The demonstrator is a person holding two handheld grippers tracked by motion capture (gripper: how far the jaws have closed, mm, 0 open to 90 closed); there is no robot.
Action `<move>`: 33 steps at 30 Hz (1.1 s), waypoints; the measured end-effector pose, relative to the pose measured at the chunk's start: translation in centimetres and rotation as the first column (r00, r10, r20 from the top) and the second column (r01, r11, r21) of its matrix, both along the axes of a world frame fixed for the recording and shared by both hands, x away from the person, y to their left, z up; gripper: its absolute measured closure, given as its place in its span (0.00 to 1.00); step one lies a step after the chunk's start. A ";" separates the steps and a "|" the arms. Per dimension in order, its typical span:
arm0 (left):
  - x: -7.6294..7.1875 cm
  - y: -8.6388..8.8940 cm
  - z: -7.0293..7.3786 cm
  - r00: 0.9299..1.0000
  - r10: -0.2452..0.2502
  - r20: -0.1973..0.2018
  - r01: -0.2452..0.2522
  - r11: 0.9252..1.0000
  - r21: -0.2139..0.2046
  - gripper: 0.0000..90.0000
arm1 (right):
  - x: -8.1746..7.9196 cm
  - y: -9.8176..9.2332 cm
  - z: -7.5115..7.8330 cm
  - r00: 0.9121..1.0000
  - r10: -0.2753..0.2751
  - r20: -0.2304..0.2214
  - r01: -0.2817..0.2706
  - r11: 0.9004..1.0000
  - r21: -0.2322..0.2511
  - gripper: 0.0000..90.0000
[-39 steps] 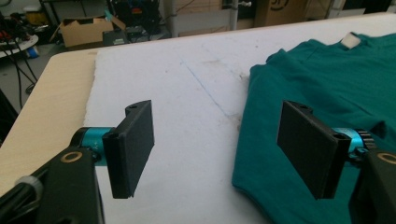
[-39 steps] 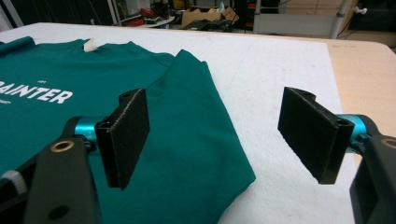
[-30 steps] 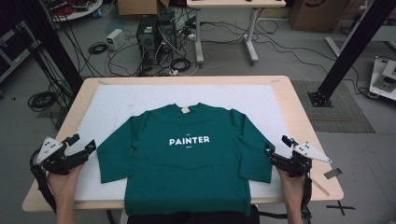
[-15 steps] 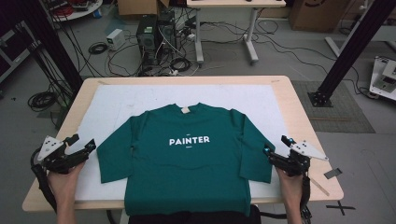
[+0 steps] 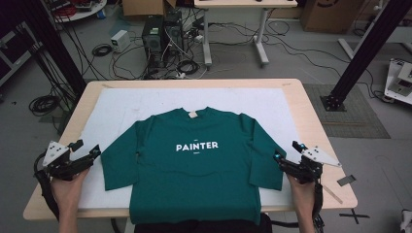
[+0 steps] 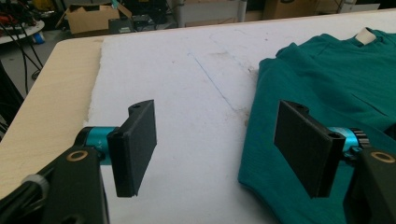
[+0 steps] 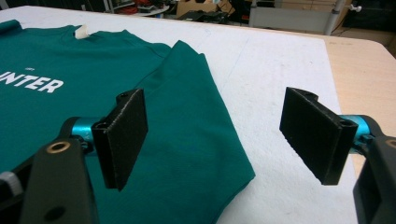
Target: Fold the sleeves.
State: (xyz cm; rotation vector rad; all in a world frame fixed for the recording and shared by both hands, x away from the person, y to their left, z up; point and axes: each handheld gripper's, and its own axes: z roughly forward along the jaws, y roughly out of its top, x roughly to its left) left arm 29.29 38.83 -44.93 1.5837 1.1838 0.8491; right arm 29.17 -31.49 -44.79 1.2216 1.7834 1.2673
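Note:
A green long-sleeved shirt [image 5: 194,165] printed PAINTER lies flat, front up, on the white mat [image 5: 145,104], its hem hanging over the table's near edge. My left gripper [image 5: 87,154] hovers open just left of the shirt's left sleeve cuff [image 6: 266,186], nothing between its jaws. My right gripper [image 5: 285,156] is open beside the right sleeve cuff [image 7: 229,182], one jaw over the sleeve and the other over the mat. The shirt [image 6: 336,79] fills the right of the left gripper view, and the shirt [image 7: 93,84] spreads across the left of the right gripper view.
The wooden table [image 5: 320,136] borders the mat on all sides. On the floor behind are computer towers [image 5: 163,34], tangled cables and a second table's legs [image 5: 233,36]. Black frame posts [image 5: 369,48] stand at the right and left. Tape marks [image 5: 346,180] lie near the right hand.
Both grippers have drifted slightly inward toward the sleeve cuffs and stay open. The shirt has not moved.

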 end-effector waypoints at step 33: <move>-4.3 -5.4 2.8 0.861 -0.487 -0.148 0.494 0.869 0.013 0.43 | 0.1 0.3 0.0 1.000 -0.009 -0.009 0.008 1.000 -0.024 0.27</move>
